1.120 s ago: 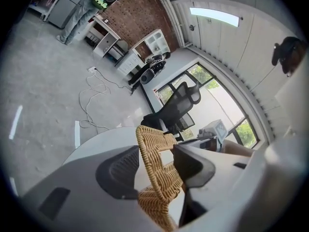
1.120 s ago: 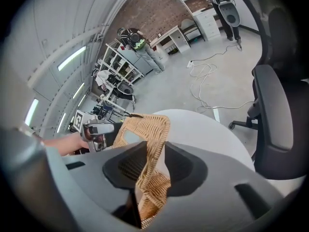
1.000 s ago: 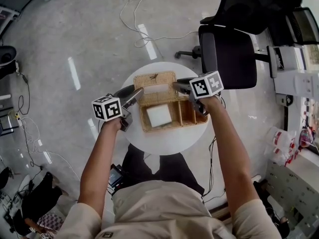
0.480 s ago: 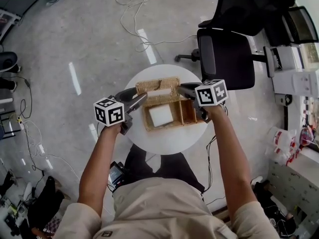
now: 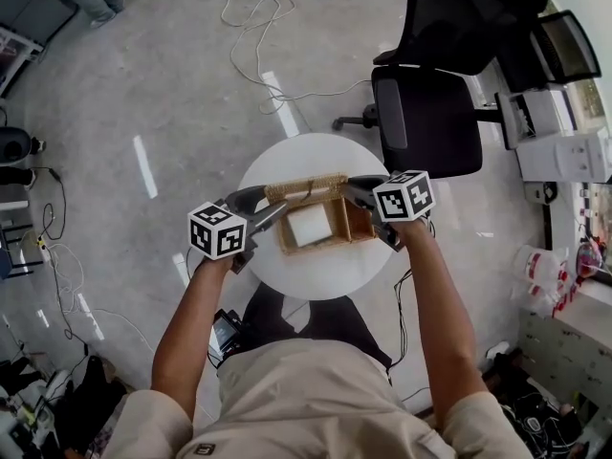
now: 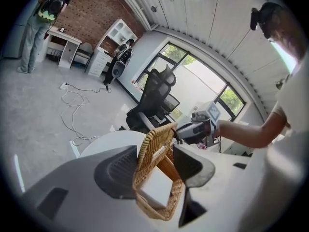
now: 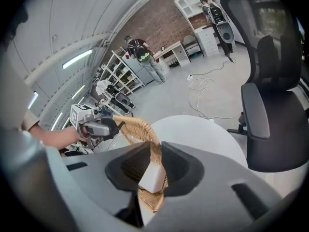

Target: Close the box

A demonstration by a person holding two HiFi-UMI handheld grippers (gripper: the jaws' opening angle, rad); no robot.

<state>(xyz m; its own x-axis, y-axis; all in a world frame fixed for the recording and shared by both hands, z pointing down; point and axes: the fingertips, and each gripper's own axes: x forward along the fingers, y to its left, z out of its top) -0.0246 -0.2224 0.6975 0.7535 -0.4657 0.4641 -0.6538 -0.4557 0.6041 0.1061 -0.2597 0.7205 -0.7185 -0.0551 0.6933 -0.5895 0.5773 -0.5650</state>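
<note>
A wicker box [image 5: 330, 228] stands on a round white table [image 5: 287, 156], with a white block [image 5: 308, 225] in its left compartment. Its hinged wicker lid [image 5: 306, 185] stands almost upright along the far side. My left gripper [image 5: 275, 207] is shut on the lid's left end, and the weave [image 6: 153, 151] sits between its jaws. My right gripper [image 5: 350, 188] holds the right end; its jaws have just been closing, and the lid's edge [image 7: 155, 151] is pinched between them. The white block [image 7: 151, 177] shows below that edge.
A black office chair [image 5: 430, 118] stands just beyond the table on the right. Cables [image 5: 258, 8] trail across the concrete floor. A desk with equipment [image 5: 564, 113] lines the right side. A person [image 7: 145, 54] stands far off by shelving.
The lid has swung up from lying flat behind the box to nearly upright. Both grippers rose with it and drew closer together over the box.
</note>
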